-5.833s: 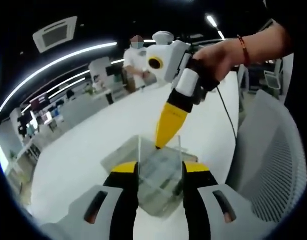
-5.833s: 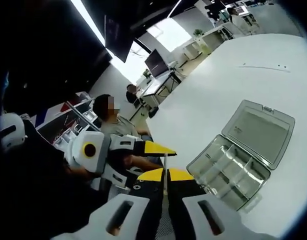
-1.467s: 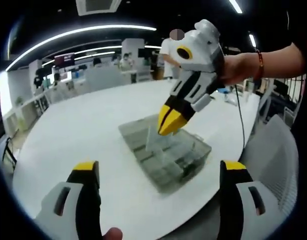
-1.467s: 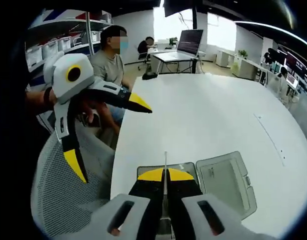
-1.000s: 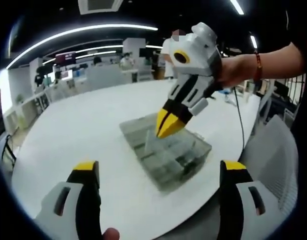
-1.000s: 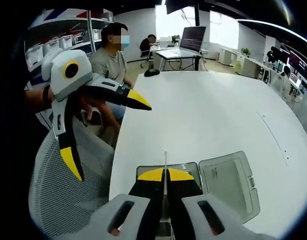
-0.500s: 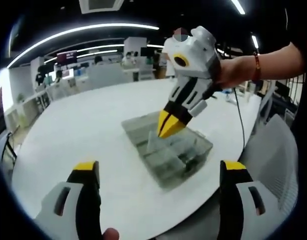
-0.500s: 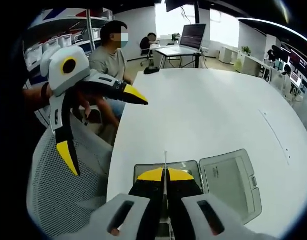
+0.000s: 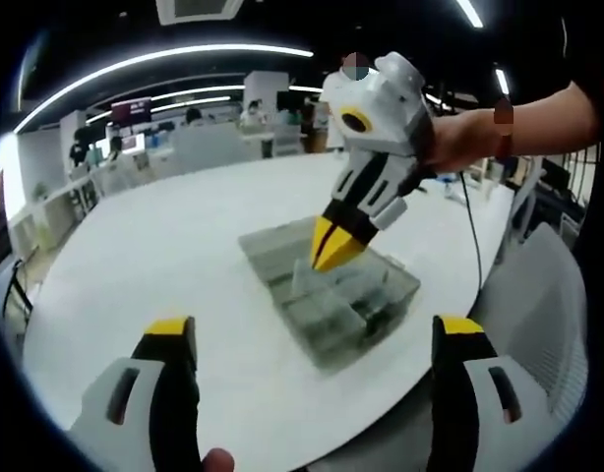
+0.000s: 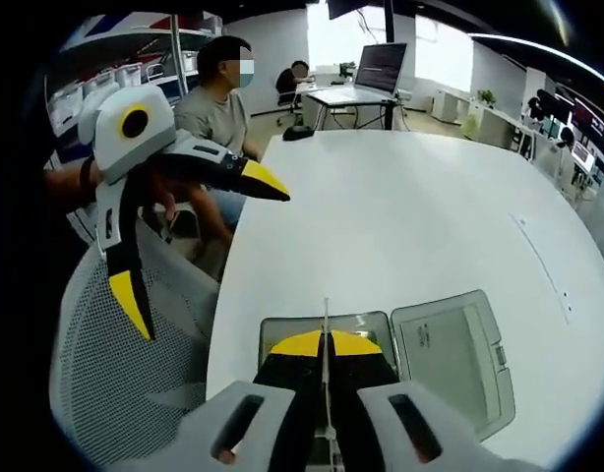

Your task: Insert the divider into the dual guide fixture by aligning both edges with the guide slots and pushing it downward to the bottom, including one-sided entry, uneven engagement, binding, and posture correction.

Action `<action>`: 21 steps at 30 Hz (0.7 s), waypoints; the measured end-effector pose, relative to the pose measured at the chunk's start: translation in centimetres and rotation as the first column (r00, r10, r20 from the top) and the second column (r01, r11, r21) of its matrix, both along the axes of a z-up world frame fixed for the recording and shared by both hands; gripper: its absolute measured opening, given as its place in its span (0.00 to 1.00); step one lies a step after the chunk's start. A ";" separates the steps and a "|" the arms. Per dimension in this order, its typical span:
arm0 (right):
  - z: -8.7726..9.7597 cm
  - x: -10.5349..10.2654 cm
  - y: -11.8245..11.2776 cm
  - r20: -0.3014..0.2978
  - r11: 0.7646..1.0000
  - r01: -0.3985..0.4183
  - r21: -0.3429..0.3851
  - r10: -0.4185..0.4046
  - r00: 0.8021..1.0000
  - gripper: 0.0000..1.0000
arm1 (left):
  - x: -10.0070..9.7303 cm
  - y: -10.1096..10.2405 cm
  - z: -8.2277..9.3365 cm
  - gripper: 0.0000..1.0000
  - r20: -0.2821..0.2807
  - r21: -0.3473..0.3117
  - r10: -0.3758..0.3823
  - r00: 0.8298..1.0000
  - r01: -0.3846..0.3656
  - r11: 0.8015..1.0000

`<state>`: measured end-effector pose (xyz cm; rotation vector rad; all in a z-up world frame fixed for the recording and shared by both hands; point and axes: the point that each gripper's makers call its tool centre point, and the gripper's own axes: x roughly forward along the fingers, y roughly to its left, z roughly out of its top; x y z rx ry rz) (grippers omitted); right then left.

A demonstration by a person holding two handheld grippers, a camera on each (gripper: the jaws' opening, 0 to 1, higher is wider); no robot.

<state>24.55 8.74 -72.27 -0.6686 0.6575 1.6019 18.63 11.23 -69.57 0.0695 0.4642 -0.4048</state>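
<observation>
The white desk (image 9: 164,256) spreads wide and bare toward the upper left of the left gripper view, its curved edge running close past the clear compartment box (image 9: 332,295) at centre. There the right claw (image 9: 329,251) tips down into the box, jaws together on the thin clear divider (image 9: 300,280). The right gripper view shows the box's lid (image 10: 457,354) lying open flat at lower right, and the left claw (image 10: 199,241) at left, jaws spread wide, off the desk above a mesh chair (image 10: 125,374).
</observation>
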 end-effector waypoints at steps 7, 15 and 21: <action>-0.3 0.0 0.1 -0.002 1.000 -0.010 -0.010 0.010 1.000 0.00 | -0.2 0.1 -0.1 0.98 -0.006 0.003 0.000 1.000 0.000 1.000; -0.4 0.2 -0.3 0.004 1.000 -0.008 -0.020 0.008 1.000 0.00 | -0.2 0.1 -0.2 0.97 -0.007 0.000 -0.001 1.000 0.001 1.000; 0.1 0.5 -0.3 0.009 1.000 -0.001 -0.015 0.001 1.000 0.00 | -0.1 -0.1 -0.2 0.97 -0.010 0.001 -0.006 1.000 0.006 1.000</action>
